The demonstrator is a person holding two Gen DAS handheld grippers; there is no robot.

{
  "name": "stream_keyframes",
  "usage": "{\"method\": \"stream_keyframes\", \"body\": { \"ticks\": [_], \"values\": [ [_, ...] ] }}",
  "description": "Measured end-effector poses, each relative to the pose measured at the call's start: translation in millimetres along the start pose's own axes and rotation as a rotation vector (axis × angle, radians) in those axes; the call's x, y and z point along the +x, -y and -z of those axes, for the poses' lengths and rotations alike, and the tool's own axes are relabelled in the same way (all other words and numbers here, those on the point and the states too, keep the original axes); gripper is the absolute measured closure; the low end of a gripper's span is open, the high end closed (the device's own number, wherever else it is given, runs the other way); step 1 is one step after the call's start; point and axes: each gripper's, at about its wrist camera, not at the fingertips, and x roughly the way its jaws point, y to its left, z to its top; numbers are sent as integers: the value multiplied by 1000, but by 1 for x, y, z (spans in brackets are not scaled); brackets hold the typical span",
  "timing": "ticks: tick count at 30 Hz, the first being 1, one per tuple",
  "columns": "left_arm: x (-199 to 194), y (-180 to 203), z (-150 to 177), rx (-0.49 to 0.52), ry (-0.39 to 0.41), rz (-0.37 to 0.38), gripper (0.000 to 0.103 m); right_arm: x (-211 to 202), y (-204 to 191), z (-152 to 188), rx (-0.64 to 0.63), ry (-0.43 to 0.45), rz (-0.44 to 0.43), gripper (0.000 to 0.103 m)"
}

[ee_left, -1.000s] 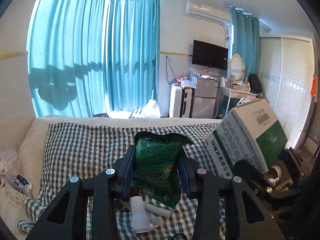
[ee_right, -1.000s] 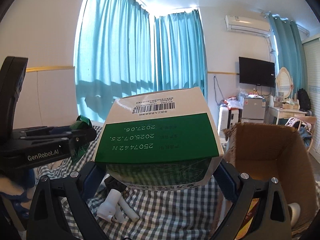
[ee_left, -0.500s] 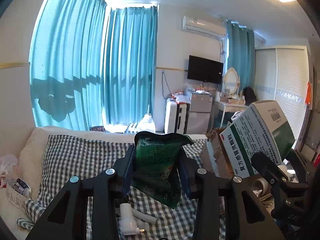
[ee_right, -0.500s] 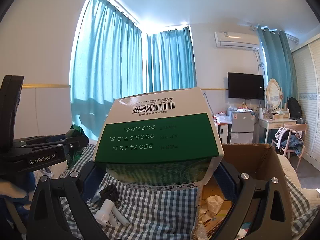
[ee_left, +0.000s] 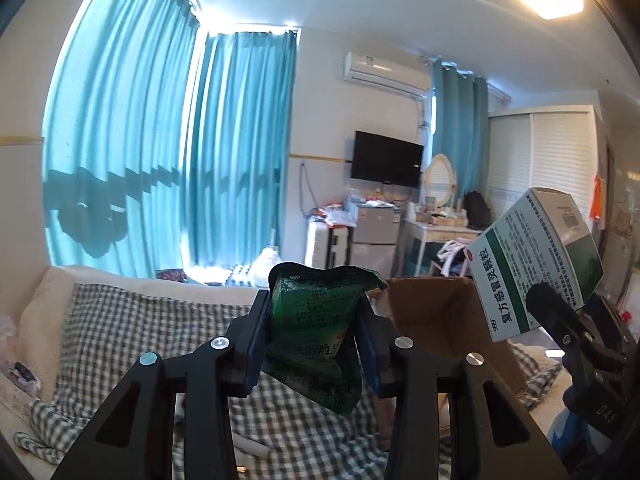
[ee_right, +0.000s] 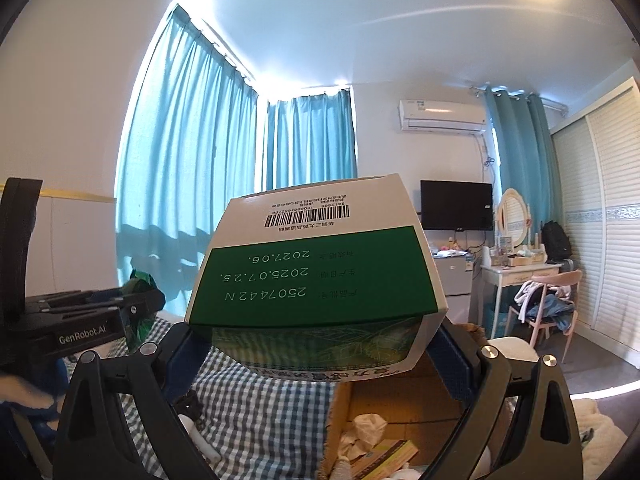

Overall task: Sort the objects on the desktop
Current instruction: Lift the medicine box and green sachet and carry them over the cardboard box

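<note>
Two handheld grippers carry medicine packaging above a checked bedspread.

Left wrist view: the left gripper [ee_left: 312, 336] clamps a crumpled green foil sachet [ee_left: 316, 332] above the green-and-white checked cloth [ee_left: 132, 340], beside an open brown cardboard box [ee_left: 436, 320]. Right wrist view: the right gripper [ee_right: 320, 356] pinches a green-and-white cardboard medicine carton [ee_right: 316, 276] over that box.

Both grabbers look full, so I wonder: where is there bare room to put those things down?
The checked cloth is bare left of the green sachet, up to the cream cushion edge. The cardboard box floor looks bare under the medicine box; its near end is crowded with crumpled paper.
</note>
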Motion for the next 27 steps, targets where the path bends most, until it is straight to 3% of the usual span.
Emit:
{"method": "stream_keyframes", "body": {
  "ticks": [10, 18, 27],
  "values": [
    [3, 50, -2, 32, -3, 130, 62, -28, 40, -7, -10, 42, 115, 6],
    [11, 85, -10, 71, -5, 191, 63, -34, 65, -8, -26, 38, 191, 6],
    [30, 128, -11, 142, -8, 244, 63, -26, 78, -3, -20, 9, 190, 6]
  ]
}}
